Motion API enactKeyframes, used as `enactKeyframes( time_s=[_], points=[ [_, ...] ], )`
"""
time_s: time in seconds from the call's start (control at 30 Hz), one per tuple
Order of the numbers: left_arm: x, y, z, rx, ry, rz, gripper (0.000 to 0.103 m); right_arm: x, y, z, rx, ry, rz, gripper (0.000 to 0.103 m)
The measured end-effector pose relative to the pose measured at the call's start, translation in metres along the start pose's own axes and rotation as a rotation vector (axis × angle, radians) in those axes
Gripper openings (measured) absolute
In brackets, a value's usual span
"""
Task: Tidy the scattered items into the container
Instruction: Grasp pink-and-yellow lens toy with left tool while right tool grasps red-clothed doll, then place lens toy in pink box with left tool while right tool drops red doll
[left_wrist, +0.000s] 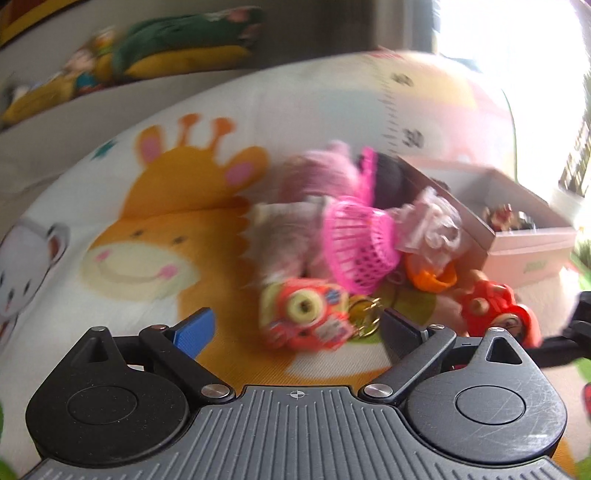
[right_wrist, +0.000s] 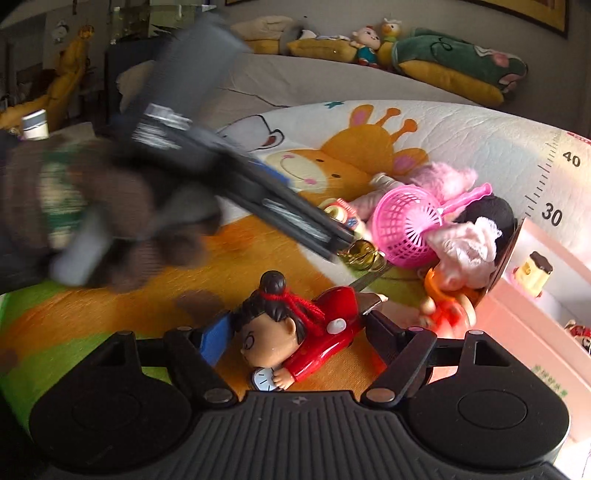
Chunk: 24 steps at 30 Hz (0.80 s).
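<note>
Toy pile (right_wrist: 424, 229) beside open pink box (right_wrist: 524, 317)

Surface: giraffe-print play mat (right_wrist: 461, 136), filling mid-frame.
On it: red-clad doll (right_wrist: 295, 332) bottom centre; pink basket (right_wrist: 402, 229), pink box (right_wrist: 524, 325) right.

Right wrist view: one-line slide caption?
Open right gripper straddles a red-clad doll figure on the giraffe play mat, pink box at right.
</note>
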<state>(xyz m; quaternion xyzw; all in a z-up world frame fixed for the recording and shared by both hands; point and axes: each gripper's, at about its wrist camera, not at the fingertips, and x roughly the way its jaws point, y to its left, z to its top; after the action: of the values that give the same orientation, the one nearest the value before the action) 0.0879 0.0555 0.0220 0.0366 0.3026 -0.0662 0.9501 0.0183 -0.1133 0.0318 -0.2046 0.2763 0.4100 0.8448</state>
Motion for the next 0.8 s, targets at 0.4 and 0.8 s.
enactKeyframes(
  time_s=[0.4,0.8],
  points=[
    [0.011,-0.015,0.0,0.072,0.03,0.009,0.063,0.002,-0.005,-0.011,0.098,-0.017,0.043,0.08],
    [-0.084,-0.014,-0.018,0.045,-0.029,-0.01,0.063,-0.017,-0.016,-0.028,0.187,-0.007,0.065,0.052]
  ],
)
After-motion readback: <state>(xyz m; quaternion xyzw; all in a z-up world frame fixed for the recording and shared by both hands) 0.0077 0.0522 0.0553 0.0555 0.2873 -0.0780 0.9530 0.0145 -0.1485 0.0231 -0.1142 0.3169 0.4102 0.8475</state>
